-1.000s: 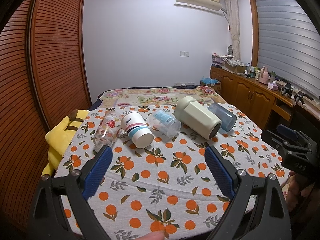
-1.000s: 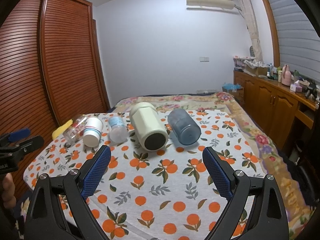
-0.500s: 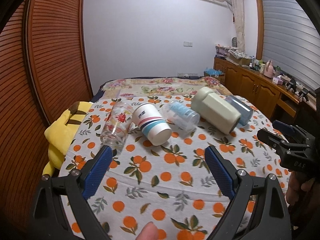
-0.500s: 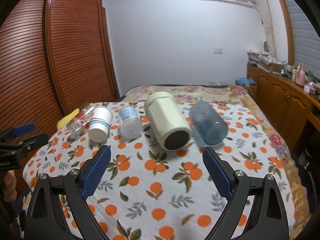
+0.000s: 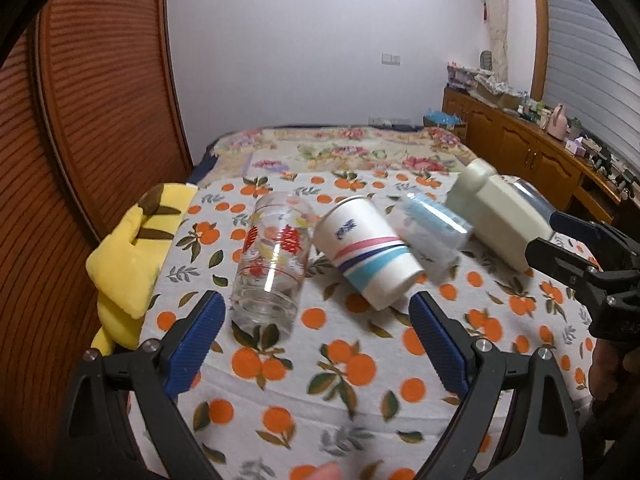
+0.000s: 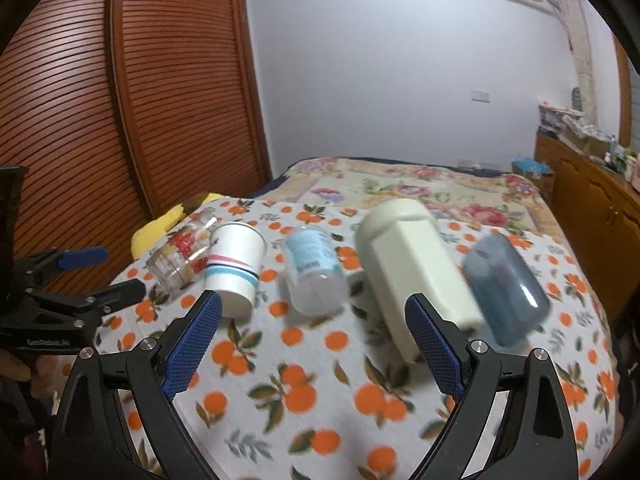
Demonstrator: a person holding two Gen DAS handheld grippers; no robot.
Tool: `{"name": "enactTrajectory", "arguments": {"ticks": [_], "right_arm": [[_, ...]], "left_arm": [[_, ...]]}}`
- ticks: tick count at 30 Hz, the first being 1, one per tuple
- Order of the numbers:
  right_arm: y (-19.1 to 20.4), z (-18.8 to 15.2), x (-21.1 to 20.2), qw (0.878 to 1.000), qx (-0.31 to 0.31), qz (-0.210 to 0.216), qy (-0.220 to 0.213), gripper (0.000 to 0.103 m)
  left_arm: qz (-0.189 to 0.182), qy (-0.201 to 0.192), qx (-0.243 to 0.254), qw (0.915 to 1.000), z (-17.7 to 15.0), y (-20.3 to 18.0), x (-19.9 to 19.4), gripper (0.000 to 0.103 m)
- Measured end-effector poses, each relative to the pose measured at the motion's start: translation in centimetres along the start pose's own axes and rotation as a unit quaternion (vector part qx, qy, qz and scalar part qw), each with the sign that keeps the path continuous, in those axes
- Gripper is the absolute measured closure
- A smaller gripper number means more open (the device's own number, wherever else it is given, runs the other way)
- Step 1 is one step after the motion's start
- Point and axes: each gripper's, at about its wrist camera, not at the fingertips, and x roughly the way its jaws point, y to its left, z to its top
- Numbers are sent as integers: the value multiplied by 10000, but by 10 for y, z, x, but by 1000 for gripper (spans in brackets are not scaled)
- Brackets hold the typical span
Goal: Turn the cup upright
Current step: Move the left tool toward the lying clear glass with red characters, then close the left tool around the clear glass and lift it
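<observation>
Five cups lie on their sides in a row on the bed; the glass cup sits just ahead of the left gripper, long axis running away from it, base nearest. To its right lies the paper cup. Both the left gripper and the right gripper are spread wide and hold nothing; the left looks nearer the glass cup.

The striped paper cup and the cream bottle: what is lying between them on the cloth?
Between the striped paper cup and the cream bottle lies one clear plastic cup with a light blue print, on its side; the right wrist view shows it.
</observation>
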Motion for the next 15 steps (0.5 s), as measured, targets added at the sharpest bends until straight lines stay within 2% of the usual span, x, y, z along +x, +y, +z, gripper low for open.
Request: {"name": "enactTrajectory", "arguments": {"ticks": [7, 15], "right_arm": [[13, 12, 38, 9992, -171, 173, 311, 9], [18, 19, 60, 9981, -235, 305, 482, 9]], "left_arm": [[-137, 459, -19, 9989, 17, 22, 37, 13], [-336, 893, 1, 9954, 34, 36, 65, 28]]}}
